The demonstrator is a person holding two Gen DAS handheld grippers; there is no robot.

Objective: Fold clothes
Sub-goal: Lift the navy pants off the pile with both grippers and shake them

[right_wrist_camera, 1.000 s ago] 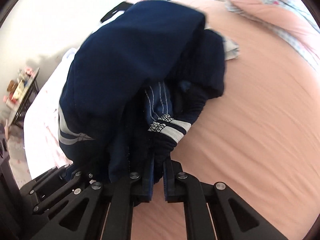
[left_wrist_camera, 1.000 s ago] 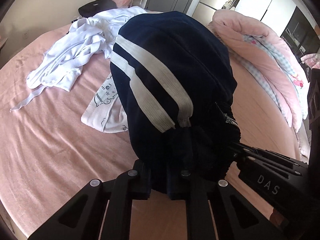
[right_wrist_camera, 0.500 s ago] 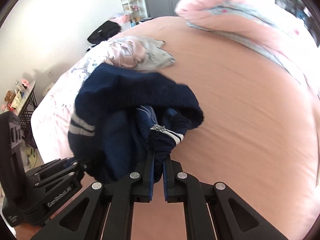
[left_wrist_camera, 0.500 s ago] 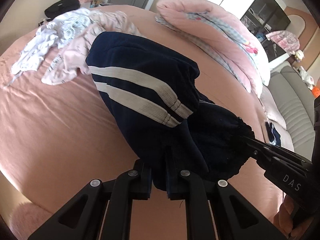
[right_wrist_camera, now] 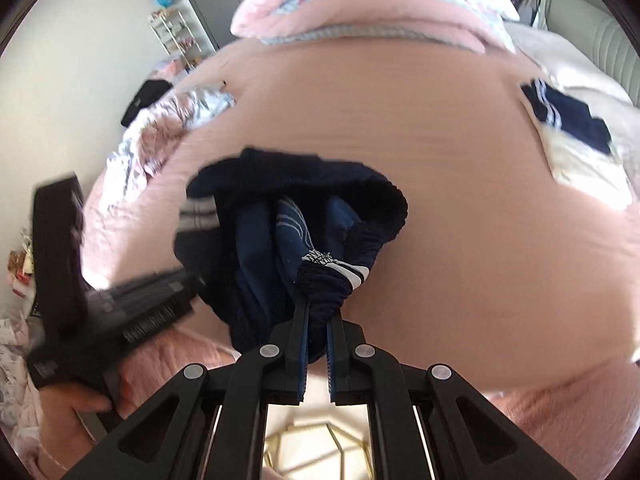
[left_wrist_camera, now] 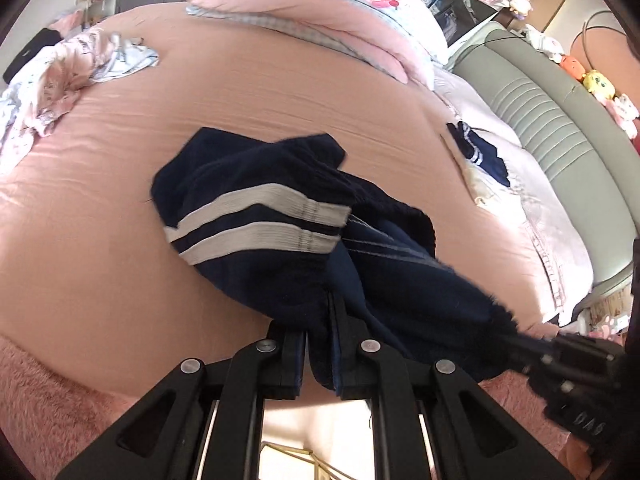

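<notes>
A navy garment with two white stripes [left_wrist_camera: 256,220] hangs bunched between both grippers over the near part of the pink bed [left_wrist_camera: 280,92]. My left gripper [left_wrist_camera: 320,320] is shut on its dark fabric. My right gripper [right_wrist_camera: 318,312] is shut on its gathered elastic edge [right_wrist_camera: 324,280]. The right gripper shows at the right in the left wrist view [left_wrist_camera: 560,356], and the left gripper shows at the left in the right wrist view [right_wrist_camera: 132,300]. The garment's lower folds reach down towards the sheet.
A heap of pale clothes [left_wrist_camera: 60,76] lies at the bed's far left. A rolled pink quilt [left_wrist_camera: 320,12] lies across the back. A folded navy garment [left_wrist_camera: 480,156] rests on a light cloth at the right. A grey headboard [left_wrist_camera: 560,120] stands beyond.
Both grippers have swung right and pulled back towards the bed's near edge with the navy garment. It now hangs lower and smaller in view. The clothes heap has shifted far left.
</notes>
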